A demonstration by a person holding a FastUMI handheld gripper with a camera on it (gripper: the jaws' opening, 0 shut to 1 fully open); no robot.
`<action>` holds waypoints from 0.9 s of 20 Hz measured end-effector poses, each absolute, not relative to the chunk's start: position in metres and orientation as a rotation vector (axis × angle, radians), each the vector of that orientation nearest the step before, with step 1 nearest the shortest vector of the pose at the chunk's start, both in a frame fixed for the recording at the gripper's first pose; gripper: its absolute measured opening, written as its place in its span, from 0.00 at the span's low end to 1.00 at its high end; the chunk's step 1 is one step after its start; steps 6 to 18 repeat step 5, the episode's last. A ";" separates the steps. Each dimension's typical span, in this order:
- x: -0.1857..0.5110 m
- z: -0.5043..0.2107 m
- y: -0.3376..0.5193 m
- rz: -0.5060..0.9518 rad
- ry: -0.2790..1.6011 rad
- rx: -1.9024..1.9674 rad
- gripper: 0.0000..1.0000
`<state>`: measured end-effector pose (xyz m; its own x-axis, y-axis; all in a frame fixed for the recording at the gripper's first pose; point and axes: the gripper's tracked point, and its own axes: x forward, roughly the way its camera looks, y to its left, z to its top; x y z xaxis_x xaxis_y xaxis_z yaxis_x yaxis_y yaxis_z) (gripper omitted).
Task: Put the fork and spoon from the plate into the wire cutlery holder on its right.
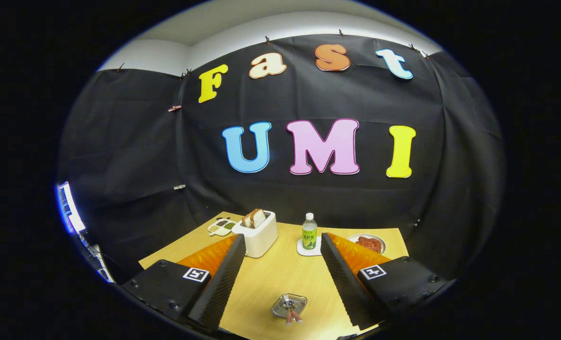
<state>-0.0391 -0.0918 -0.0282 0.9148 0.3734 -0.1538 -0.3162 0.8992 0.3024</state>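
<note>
A small shiny metal plate (pixel 288 304) lies on the wooden table (pixel 271 278), far below and between my fingers. On it rest the fork and spoon (pixel 291 312); their pinkish handles stick out over the plate's near rim. They are too small to tell apart. My gripper (pixel 282 237) is held high above the table and stands open, its black ribbed pads (pixel 223 278) wide apart with nothing between them.
Beyond the fingers stand a white toaster (pixel 260 233) with bread slices in it, a green-labelled bottle (pixel 309 231) on a white coaster, a plate of red food (pixel 369 243) at the back right, and a white divided dish (pixel 221 227) at the back left. A lit screen (pixel 70 208) is at the far left.
</note>
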 end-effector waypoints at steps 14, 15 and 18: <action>-0.038 -0.028 -0.088 0.357 0.212 0.280 0.99; -0.038 -0.028 -0.088 0.357 0.212 0.280 0.99; -0.038 -0.028 -0.088 0.357 0.212 0.280 0.99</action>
